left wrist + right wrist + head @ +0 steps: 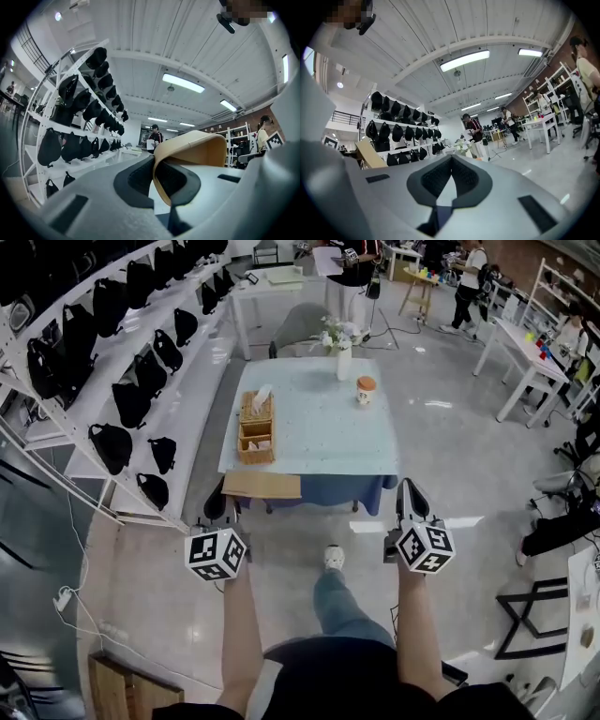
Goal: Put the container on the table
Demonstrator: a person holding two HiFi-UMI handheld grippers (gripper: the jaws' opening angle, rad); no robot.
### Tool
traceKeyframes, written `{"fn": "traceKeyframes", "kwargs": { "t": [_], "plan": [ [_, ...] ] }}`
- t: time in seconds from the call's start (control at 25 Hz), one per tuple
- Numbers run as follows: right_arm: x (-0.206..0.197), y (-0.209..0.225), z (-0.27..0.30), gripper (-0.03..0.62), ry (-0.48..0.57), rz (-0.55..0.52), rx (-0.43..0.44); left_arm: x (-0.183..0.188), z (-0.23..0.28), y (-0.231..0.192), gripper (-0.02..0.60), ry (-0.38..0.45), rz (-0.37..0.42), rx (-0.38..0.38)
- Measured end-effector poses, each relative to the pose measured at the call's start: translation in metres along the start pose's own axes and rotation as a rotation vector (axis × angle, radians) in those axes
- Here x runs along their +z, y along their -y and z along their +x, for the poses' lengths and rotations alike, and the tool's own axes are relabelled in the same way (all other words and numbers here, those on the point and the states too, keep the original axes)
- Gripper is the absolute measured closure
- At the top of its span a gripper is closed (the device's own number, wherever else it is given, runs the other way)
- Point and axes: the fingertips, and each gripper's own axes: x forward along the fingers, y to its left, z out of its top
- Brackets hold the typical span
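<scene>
Left gripper [226, 512] has the container [262, 485], and its jaws are pinched right down on one thin tan edge. Its own view shows this best, with the wall of the container [197, 145] curling up and over from between the left gripper [153, 161] pads.

Right gripper [411, 489] is out at 3 o'clock of the load. Its jaws are closed tip to tip with nothing between them, as the right gripper [451, 161] view confirms.

The table [319, 442] lies dead ahead at 12 o'clock. From the head view the container's long axis runs 9 to 3, parallel to the table's near edge and over its left corner. Whether it is already above the cloth or short of it, that steep view cannot say.

The wicker basket [256, 428] sits just past it at 12, so the set-down looks tight on that side. There's freer cloth toward 1 o'clock, short of the cup [366, 389] and vase [343, 360].

The left hand is the nearer and the only carrier. The right gripper view adds a side glimpse of the container [368, 157], a tan slab at its 9 o'clock.
</scene>
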Motion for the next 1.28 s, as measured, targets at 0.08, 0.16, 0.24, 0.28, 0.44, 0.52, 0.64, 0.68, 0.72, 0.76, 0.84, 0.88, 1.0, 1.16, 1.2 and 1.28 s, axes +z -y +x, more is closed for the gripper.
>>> {"fn": "traceKeyframes", "kwargs": {
  "t": [0.08, 0.16, 0.24, 0.28, 0.44, 0.52, 0.64, 0.68, 0.72, 0.76, 0.84, 0.88, 1.0, 1.16, 1.2, 1.28],
  "plan": [
    [0.005, 0.011, 0.036, 0.595, -0.002, 0.012, 0.009, 0.001, 0.033, -0.002, 0.568, -0.005, 0.004, 0.01],
    [0.007, 0.023, 0.072, 0.595, -0.01, 0.024, 0.012, -0.001, 0.065, -0.004, 0.568, -0.02, 0.01, 0.015],
    [0.011, 0.034, 0.108, 0.595, -0.018, 0.041, 0.014, -0.001, 0.101, -0.005, 0.568, -0.032, 0.014, 0.019],
    [0.013, 0.039, 0.127, 0.595, -0.024, 0.044, 0.017, -0.001, 0.119, -0.005, 0.568, -0.036, 0.013, 0.021],
    [0.017, 0.057, 0.204, 0.595, -0.062, 0.019, 0.043, -0.008, 0.198, -0.008, 0.568, -0.061, 0.0, 0.027],
    [0.016, 0.07, 0.243, 0.595, -0.08, 0.017, 0.05, -0.017, 0.24, -0.008, 0.568, -0.079, -0.001, 0.022],
    [0.004, 0.089, 0.304, 0.595, -0.13, 0.008, 0.064, -0.038, 0.296, -0.014, 0.568, -0.11, -0.007, 0.028],
    [-0.001, 0.095, 0.323, 0.595, -0.146, 0.006, 0.068, -0.044, 0.314, -0.015, 0.568, -0.115, -0.012, 0.028],
    [-0.005, 0.101, 0.34, 0.595, -0.161, 0.006, 0.072, -0.049, 0.33, -0.015, 0.568, -0.118, -0.017, 0.025],
    [-0.008, 0.105, 0.356, 0.595, -0.173, 0.007, 0.076, -0.053, 0.346, -0.014, 0.568, -0.121, -0.019, 0.019],
    [-0.012, 0.112, 0.383, 0.595, -0.193, 0.008, 0.083, -0.06, 0.373, -0.012, 0.568, -0.132, -0.023, 0.008],
    [-0.015, 0.114, 0.395, 0.595, -0.204, 0.007, 0.086, -0.064, 0.385, -0.012, 0.568, -0.14, -0.027, 0.004],
    [-0.025, 0.119, 0.421, 0.595, -0.232, 0.012, 0.094, -0.076, 0.41, -0.014, 0.568, -0.169, -0.037, 0.003],
    [-0.035, 0.124, 0.445, 0.595, -0.264, 0.022, 0.104, -0.087, 0.434, -0.012, 0.568, -0.203, -0.029, -0.002],
    [-0.037, 0.124, 0.449, 0.595, -0.271, 0.024, 0.107, -0.089, 0.439, -0.012, 0.568, -0.208, -0.033, -0.003],
    [-0.04, 0.124, 0.456, 0.595, -0.28, 0.03, 0.114, -0.093, 0.447, -0.011, 0.568, -0.215, -0.047, -0.007]
  ]
}}
